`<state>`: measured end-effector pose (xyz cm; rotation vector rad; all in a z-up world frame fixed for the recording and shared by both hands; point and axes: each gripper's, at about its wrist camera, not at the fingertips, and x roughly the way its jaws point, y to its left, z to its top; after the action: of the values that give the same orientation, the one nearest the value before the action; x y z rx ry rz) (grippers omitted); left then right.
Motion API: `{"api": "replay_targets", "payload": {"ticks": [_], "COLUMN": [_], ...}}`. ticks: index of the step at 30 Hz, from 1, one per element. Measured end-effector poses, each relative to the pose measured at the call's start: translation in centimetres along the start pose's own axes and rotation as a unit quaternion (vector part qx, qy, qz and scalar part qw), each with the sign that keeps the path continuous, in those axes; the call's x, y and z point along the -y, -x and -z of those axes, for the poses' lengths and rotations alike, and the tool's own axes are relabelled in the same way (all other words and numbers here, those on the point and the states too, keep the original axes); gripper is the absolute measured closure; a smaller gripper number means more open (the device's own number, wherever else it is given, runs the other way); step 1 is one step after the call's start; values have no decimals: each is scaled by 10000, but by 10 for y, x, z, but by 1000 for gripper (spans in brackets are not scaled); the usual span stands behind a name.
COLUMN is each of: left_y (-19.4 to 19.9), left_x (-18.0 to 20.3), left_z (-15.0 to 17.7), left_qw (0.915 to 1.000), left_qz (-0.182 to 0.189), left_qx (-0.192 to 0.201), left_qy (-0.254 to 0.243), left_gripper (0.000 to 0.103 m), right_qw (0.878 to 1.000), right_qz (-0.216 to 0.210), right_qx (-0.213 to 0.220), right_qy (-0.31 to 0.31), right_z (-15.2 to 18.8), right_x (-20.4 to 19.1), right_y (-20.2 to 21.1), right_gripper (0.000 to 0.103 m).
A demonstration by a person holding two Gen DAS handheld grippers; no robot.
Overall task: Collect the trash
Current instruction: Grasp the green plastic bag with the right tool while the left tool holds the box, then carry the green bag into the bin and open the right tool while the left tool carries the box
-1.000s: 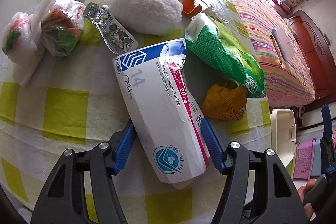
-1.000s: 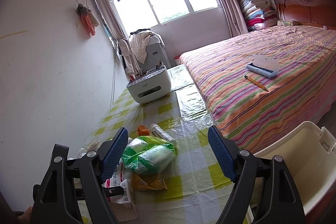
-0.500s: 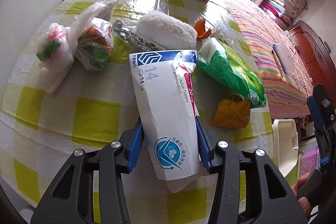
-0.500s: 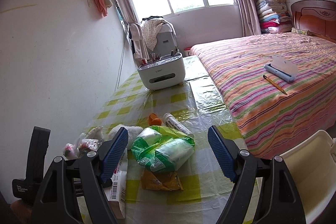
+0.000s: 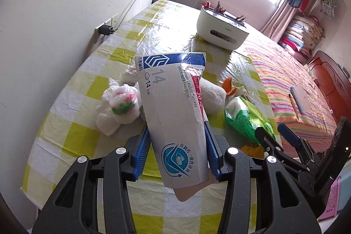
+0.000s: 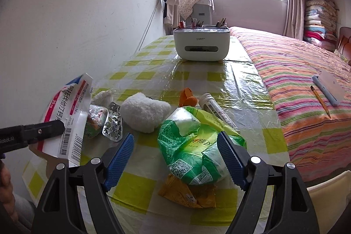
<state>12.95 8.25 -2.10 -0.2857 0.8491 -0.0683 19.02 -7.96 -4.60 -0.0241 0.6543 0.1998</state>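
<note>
While the left tongs (image 5: 177, 146) clamp the tablet box (image 5: 175, 111), its length points away from them; right tongs (image 6: 175, 159) gape wide.

checkered table (image 6: 153, 75), green bag (image 6: 193, 144), white organizer (image 6: 201, 43)

Left hand-held gripper (image 5: 177, 151), black angular frame, silver screw heads, blue ribbed finger pads (image 5: 141, 154), right hand-held gripper (image 6: 176, 162) identical, white side lettering.
</note>
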Motion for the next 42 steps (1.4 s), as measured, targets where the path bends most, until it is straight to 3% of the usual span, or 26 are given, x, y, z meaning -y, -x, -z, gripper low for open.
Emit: {"api": "replay_targets", "payload": {"ticks": [4, 7, 9, 11, 13, 17, 22, 29, 42], "left_y": [4, 4, 5, 6, 7, 8, 10, 12, 18], "left_x": [-8, -9, -8, -6, -5, -1, 5, 15, 42], "left_z": [-2, -1, -1, -1, -1, 0, 1, 2, 5], "left_qw": [10000, 10000, 10000, 10000, 10000, 9999, 9998, 9995, 9979], "left_qz": [14, 65, 55, 72, 78, 110, 107, 167, 350], "left_qx": [29, -12, 10, 30, 56, 61, 102, 139, 282], "left_qy": [38, 52, 29, 11, -11, -72, -153, -228, -466], "left_gripper": [58, 58, 58, 58, 57, 57, 57, 57, 57], "right_qw": [9957, 9921, 9909, 9915, 9949, 9991, 9953, 9841, 9736], "right_qz": [490, 725, 846, 878, 720, 216, -384, -888, -1120], "right_qx": [-193, -332, -438, -499, -491, -303, 17, 377, 751], "right_qy": [757, 965, 949, 815, 511, -196, -892, -1494, -1839], "right_z": [3, 8, 11, 11, 10, 6, 3, -1, 2], "right_x": [-27, -35, -33, -26, -15, 6, 22, 37, 58], "right_y": [-17, -31, -40, -43, -41, -30, -11, 11, 47], "right_gripper": [27, 27, 38, 64, 74, 84, 85, 86, 86]}}
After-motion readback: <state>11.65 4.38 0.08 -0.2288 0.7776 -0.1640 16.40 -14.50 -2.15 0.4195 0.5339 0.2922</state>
